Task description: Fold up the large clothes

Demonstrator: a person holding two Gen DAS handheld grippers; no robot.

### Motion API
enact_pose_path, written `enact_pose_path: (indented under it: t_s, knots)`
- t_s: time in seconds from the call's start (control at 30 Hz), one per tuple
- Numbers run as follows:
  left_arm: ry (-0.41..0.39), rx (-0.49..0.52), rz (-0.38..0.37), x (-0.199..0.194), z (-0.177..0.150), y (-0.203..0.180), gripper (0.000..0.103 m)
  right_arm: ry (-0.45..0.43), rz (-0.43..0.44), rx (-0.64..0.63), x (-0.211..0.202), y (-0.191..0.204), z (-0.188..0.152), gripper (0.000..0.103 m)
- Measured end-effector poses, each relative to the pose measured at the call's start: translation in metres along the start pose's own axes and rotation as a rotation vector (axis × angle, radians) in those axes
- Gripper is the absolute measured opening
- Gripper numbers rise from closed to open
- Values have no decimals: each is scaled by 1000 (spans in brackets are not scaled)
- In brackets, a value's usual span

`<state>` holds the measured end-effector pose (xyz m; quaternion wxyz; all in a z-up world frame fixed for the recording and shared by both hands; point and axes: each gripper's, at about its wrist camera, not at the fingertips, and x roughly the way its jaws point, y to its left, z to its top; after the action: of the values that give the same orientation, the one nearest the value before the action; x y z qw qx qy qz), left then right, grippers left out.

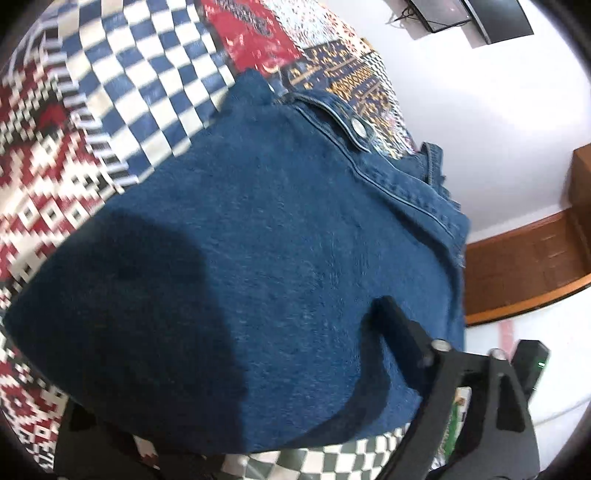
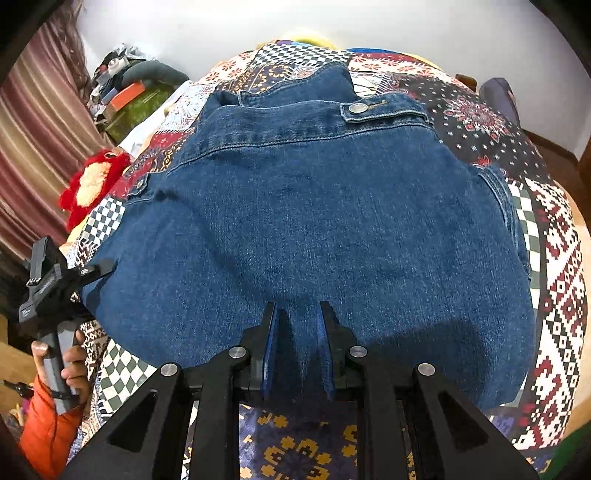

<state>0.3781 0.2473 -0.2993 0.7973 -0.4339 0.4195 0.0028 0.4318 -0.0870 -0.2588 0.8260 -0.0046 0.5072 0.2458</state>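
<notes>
1. Right gripper [image 2: 297, 314]: one. Its two fingers [image 2: 267, 332] stand a little apart at the near edge of the jacket, and a ridge of denim rises between them, pinched up off the quilt.
2. Left gripper [image 2: 98, 267]: one, at the jacket's left edge in the right wrist view, held by a hand [image 2: 64, 365] in an orange sleeve. Only one finger [image 1: 397, 325] shows in its own camera, lying on the denim; the other is hidden under the cloth, so I cannot tell whether it is spread or clamped.
3. Jacket [image 2: 314, 221]: one, blue denim, folded into a broad block, lying flat on the quilt. Two metal snaps are counted: one on a tab [image 2: 356, 108] at the far edge, one at the left edge, small.
4. Quilt [image 2: 561, 280]: one, patchwork of checks, red diamonds and florals, under the jacket and showing all round it.
5. Left of the jacket: one red plush toy [image 2: 92, 184] on the quilt edge.
6. Beyond the toy, far left of the jacket: a heap of boxes and clothes [image 2: 133, 96] against a striped curtain [image 2: 37, 140].
7. Beyond the jacket: a white wall [image 2: 258, 22].
</notes>
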Motion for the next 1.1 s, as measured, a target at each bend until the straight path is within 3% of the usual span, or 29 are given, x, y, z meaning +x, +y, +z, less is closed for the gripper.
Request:
enact_pose_path:
  t_s: [0.17,0.23,0.37,0.7,0.9,0.97,1.1]
  knots:
    - [-85,5,71,-13,4,-8,42,33,-14,7,-5,5,0,16]
    - [-128,74,144,-23,4,-21,35,50,-12,0,-9,10,1,16]
    - [-247,186,175,-50,3,-61,33,70,13,-20,-18,26,6,16]
    - [-521,349,201,-142,-6,-129,31,-21,92,-151,-43,106,32,16]
    - [-572,483,269,-166,-25,-135,31,73,197,-182,1,157,34,16]
    - [-559,513,284,-162,-28,-138,31,139,221,-185,28,169,31,16]
    - [-524,570,342,-139,-36,-141,31,191,204,-163,62,177,23,16]
